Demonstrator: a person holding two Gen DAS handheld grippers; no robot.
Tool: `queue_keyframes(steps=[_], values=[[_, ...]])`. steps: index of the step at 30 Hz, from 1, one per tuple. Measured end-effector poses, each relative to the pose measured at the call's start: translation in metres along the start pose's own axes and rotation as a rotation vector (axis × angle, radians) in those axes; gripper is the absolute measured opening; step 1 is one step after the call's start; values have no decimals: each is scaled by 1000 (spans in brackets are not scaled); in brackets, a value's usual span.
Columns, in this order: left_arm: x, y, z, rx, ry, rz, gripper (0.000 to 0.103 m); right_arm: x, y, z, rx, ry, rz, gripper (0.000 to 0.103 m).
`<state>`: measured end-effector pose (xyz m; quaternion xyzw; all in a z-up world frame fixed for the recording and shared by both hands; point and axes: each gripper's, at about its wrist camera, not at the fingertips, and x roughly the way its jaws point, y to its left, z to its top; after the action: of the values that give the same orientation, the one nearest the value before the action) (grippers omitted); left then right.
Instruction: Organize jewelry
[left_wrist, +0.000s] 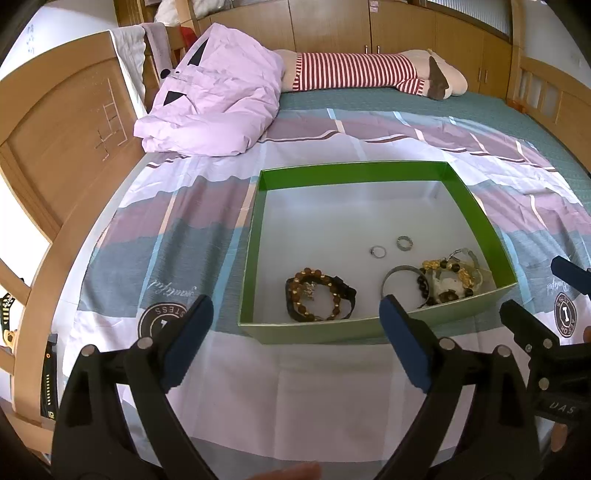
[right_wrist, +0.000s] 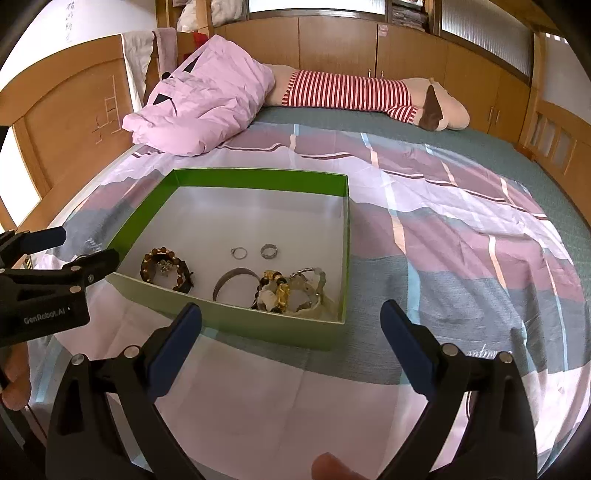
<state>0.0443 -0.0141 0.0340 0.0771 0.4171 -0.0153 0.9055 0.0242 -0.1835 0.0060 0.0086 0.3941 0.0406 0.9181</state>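
we can't see the near part of the box (left_wrist: 476, 225) floor in the left view: its front wall hides it, and the left gripper's (left_wrist: 297, 325) right finger (left_wrist: 400, 325) covers part of the bangle (left_wrist: 400, 271). the heap (right_wrist: 291, 291) of beads and chain is too tangled to count its pieces. the rings (right_wrist: 239, 252) are too small for detail. the right gripper (left_wrist: 546, 291) is cut off at the left view's edge. a thumb (right_wrist: 327, 467) runs off the bottom of the right view.

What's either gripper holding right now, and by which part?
Nothing. The left gripper and right gripper are both open and empty, short of the green box. The bracelets and rings lie inside it, untouched.
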Motion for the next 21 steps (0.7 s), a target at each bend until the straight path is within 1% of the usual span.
queue_keyframes(steps=[21], values=[[0,-3,0,6,3,2,93,2,1,0,4,4,0,97]])
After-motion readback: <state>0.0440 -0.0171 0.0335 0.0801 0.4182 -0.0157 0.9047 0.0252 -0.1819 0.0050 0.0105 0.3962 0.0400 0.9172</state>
